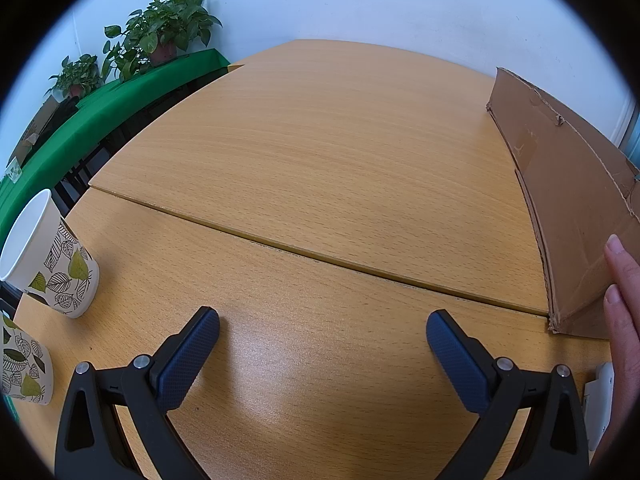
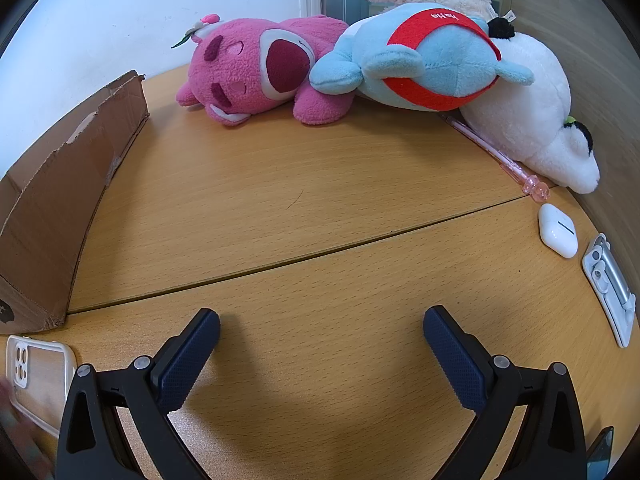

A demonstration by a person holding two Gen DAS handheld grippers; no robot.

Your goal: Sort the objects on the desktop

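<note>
Both grippers stand wide open and hold nothing. The left gripper (image 1: 322,322) hovers over bare surface (image 1: 320,184); the right gripper (image 2: 321,320) does the same.

Nearest the left gripper, two leaf-print cups (image 1: 52,264) stand at the left edge of the surface, one partly cut off by the frame. A bare hand (image 1: 624,320) rests against the box (image 1: 572,200), which stands between the two working zones.

Nearest the right gripper, a clear phone case (image 2: 40,376) lies flat just beside the near end of the box. Toward the right edge lie a white earbud case (image 2: 558,230) and a grey stand (image 2: 610,288). Beyond them a pink pen (image 2: 500,156) lies partly under the plush toys. The toys are piled at the far edge: pink (image 2: 256,72), blue (image 2: 424,60) and white (image 2: 536,108).

Judgement: sorting is at its start; no item appears grasped or placed. The next move calls for choosing one small item, probably the phone case or earbud case, lowering over it with the fingers straddling it, then closing. The flat case will be hard to pinch off the surface.
</note>
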